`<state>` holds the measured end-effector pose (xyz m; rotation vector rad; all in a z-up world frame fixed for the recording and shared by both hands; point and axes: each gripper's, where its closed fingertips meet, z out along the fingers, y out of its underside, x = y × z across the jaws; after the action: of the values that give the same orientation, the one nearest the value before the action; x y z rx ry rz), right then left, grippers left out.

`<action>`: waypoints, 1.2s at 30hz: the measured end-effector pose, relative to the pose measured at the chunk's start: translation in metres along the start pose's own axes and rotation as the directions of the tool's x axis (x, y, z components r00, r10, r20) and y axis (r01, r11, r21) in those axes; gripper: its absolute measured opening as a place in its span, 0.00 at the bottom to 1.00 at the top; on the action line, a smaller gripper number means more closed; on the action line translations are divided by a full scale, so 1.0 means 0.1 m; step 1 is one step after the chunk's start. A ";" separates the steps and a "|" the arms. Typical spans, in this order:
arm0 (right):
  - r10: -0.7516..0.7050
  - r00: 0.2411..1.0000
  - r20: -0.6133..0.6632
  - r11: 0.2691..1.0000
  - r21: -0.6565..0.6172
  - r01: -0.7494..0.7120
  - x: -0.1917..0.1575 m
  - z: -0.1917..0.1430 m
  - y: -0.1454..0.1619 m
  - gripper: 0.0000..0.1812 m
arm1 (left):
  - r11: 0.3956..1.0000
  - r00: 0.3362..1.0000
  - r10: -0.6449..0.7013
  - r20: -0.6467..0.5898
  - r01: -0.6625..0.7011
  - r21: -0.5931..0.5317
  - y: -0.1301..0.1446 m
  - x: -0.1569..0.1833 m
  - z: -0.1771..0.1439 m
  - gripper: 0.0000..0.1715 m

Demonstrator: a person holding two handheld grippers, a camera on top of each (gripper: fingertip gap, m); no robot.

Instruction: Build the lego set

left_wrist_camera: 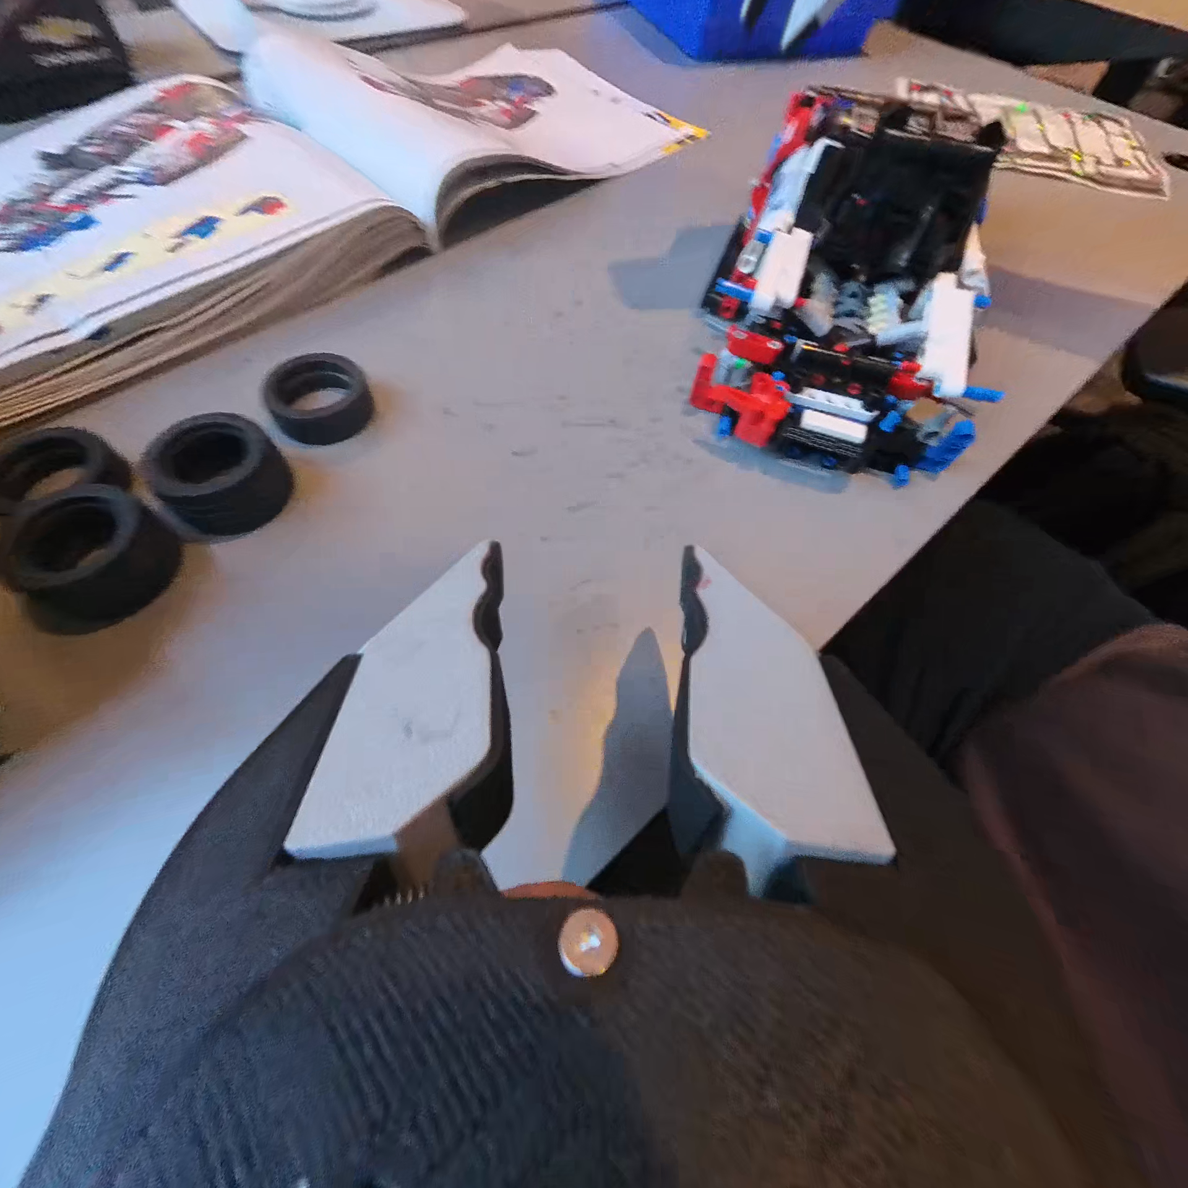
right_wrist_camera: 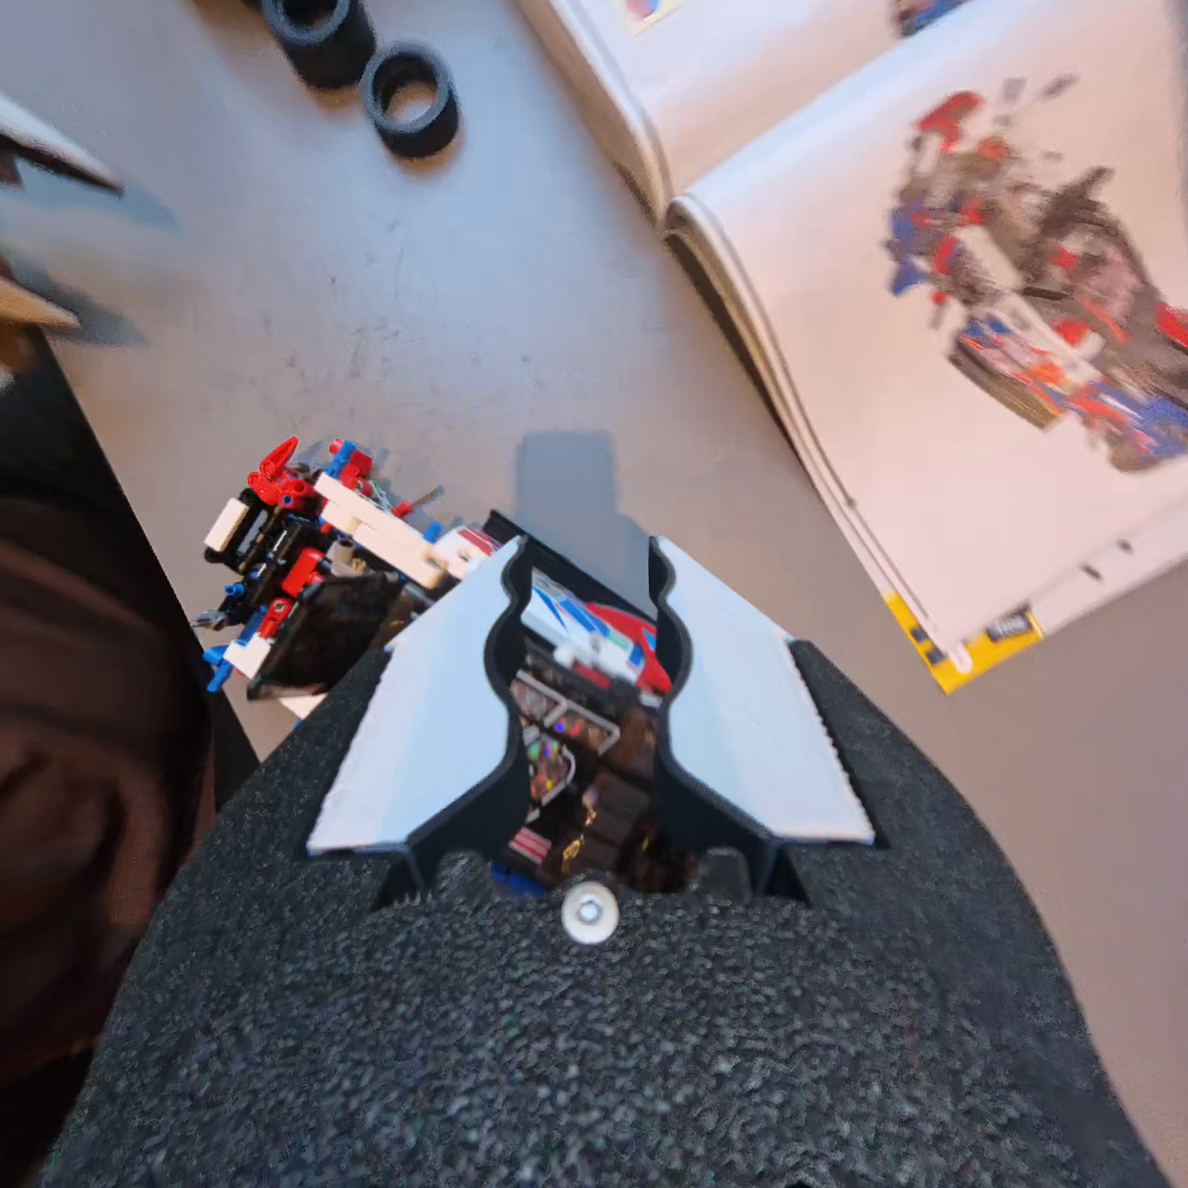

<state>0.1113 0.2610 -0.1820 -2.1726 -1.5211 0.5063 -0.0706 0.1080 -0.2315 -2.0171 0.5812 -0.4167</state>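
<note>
A partly built lego car (left_wrist_camera: 848, 308) in red, white, blue and black stands on the grey table (left_wrist_camera: 546, 386) at the right, close to the table's edge. My left gripper (left_wrist_camera: 588, 553) is open and empty, above bare table near the front edge, well short of the car. Several loose black tyres (left_wrist_camera: 215, 472) lie to its left. My right gripper (right_wrist_camera: 586, 543) is open and sits right over the car (right_wrist_camera: 308, 566); part of the car's body shows in the gap between its jaws. I cannot tell whether it touches the car.
An open instruction book (left_wrist_camera: 257, 193) lies at the back left and also shows in the right wrist view (right_wrist_camera: 900, 321). A blue box (left_wrist_camera: 758, 26) and a sticker sheet (left_wrist_camera: 1061, 135) lie at the back. A person's dark clothing (left_wrist_camera: 1028, 739) is beyond the table's right edge. Across from one pair of fingers to the other is roughly 25 centimeters.
</note>
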 end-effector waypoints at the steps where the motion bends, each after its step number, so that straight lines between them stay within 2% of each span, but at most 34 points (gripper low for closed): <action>1: 0.033 0.999 -0.027 0.997 0.066 -0.031 0.04 -0.12 0.06 0.20 | 1.000 1.000 0.011 -0.015 -0.011 -0.015 0.00 0.07 0.04 0.31; 4: 0.103 0.991 -0.087 0.959 0.275 -0.075 0.09 -0.48 0.21 0.19 | 0.997 0.998 0.041 -0.040 -0.044 -0.066 0.00 0.23 0.16 0.29; 6: 0.128 0.986 -0.110 0.928 0.364 -0.080 0.07 -0.66 0.35 0.19 | 0.992 0.997 0.054 -0.052 -0.060 -0.109 0.01 0.31 0.26 0.28; 9: 0.143 0.975 -0.169 0.908 0.414 -0.062 0.06 -0.80 0.60 0.18 | 0.978 0.994 0.078 -0.072 -0.090 -0.188 0.03 0.42 0.43 0.29; 13: 0.149 0.967 -0.205 0.911 0.409 -0.053 0.03 -0.82 0.89 0.18 | 0.941 0.986 0.141 -0.086 -0.161 -0.297 0.11 0.49 0.63 0.29; 21: 0.152 0.968 -0.199 0.887 0.460 -0.045 -0.07 -0.82 1.05 0.17 | 0.936 0.982 0.143 -0.125 -0.176 -0.306 -0.01 0.63 0.86 0.27; 22: 0.161 0.967 -0.198 0.881 0.470 -0.050 -0.06 -0.82 1.06 0.17 | 0.934 0.979 0.147 -0.139 -0.184 -0.307 -0.02 0.65 0.88 0.23; 30: 0.284 0.930 -0.233 0.805 0.585 -0.099 0.07 -0.82 1.09 0.17 | 0.948 0.975 0.143 -0.169 -0.184 -0.260 -0.16 0.64 1.14 0.22; 33: 0.370 0.875 -0.312 0.744 0.663 -0.079 0.25 -0.94 1.04 0.20 | 0.944 0.968 0.192 -0.164 -0.228 -0.237 -0.24 0.49 1.13 0.32; 34: 0.408 0.846 -0.344 0.722 0.689 -0.067 0.32 -0.99 1.05 0.19 | 0.949 0.966 0.211 -0.148 -0.239 -0.205 -0.29 0.39 1.09 0.27; 36: 0.494 0.744 -0.450 0.685 0.728 -0.014 0.48 -1.14 1.15 0.19 | 0.950 0.955 0.267 -0.127 -0.283 -0.132 -0.37 0.13 0.98 0.27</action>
<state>0.2779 0.2555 -0.1513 -1.6817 -0.4972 0.3118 -0.0010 0.1859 -0.2451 -2.0244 0.9737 -0.3207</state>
